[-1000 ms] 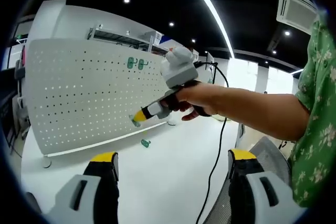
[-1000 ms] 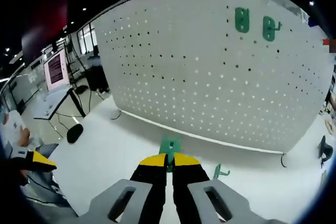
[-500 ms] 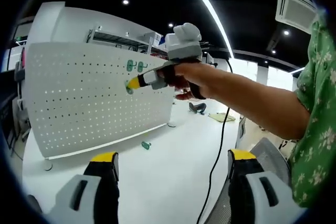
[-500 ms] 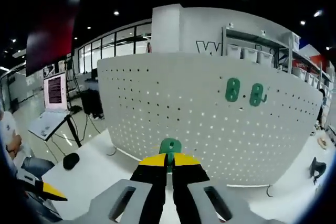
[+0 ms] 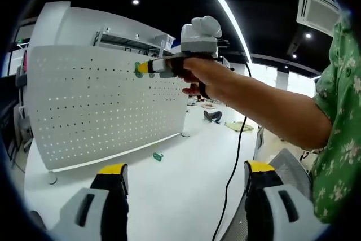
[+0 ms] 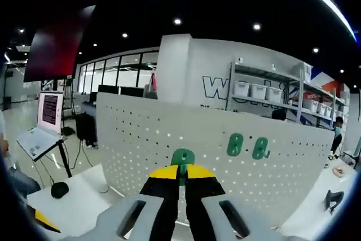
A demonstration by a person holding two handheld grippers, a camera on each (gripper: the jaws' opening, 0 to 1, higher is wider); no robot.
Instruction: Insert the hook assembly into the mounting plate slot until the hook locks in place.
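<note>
A white pegboard (image 5: 107,105) stands upright on the white table (image 5: 169,190). Two green hooks (image 6: 247,146) hang near its top edge. My right gripper (image 6: 181,174) is shut on a green hook (image 6: 182,158), held up in front of the pegboard's (image 6: 169,145) upper part. From the left gripper view, the right gripper (image 5: 142,68) is level with the board's top, close to the hung hooks. Another green hook (image 5: 157,156) lies on the table below the board. My left gripper (image 5: 180,176) stands open low over the table, holding nothing.
A black cable (image 5: 234,156) hangs from the right gripper down over the table. A person's arm and green patterned sleeve (image 5: 338,139) cross the right side. A laptop (image 6: 42,128) on a stand and shelves with bins (image 6: 265,91) stand behind the board.
My right gripper has risen with the green hook from mid-board height to the board's top edge, near the two hung hooks. The left gripper has stayed put.
</note>
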